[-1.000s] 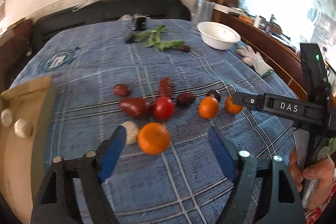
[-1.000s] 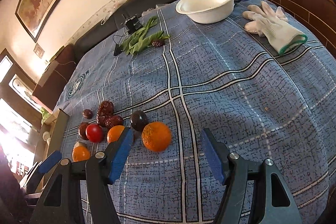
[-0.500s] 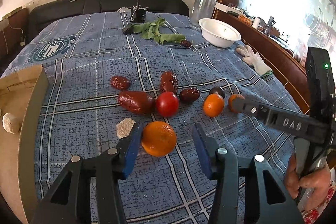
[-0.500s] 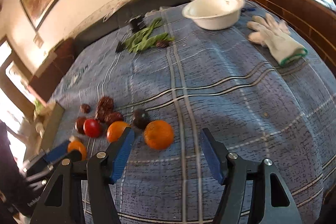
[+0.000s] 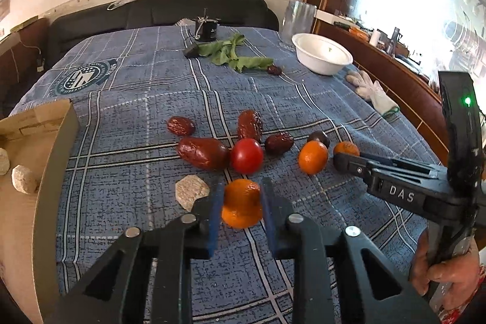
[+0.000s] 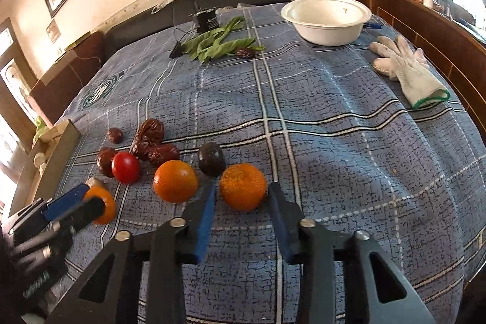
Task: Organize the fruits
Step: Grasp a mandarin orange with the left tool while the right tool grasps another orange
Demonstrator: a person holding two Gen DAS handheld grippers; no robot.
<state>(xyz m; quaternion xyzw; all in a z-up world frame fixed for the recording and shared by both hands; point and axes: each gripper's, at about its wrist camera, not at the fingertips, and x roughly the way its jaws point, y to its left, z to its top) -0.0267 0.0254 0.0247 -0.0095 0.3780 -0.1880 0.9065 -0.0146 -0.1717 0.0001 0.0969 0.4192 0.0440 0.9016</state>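
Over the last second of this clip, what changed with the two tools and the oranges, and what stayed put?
Both tools' jaws have just been closing. The left tool went from wide open to clamped on the nearest orange. The right tool narrowed around the right-hand orange, its pads at the sides. The tomato, dates, middle orange and white bowl stayed where they were.

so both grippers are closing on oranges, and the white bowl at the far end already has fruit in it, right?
Not quite: the white bowl is empty, as the right wrist view shows. The rest holds: the left gripper has just closed on an orange, and the right gripper has been closing around another orange.
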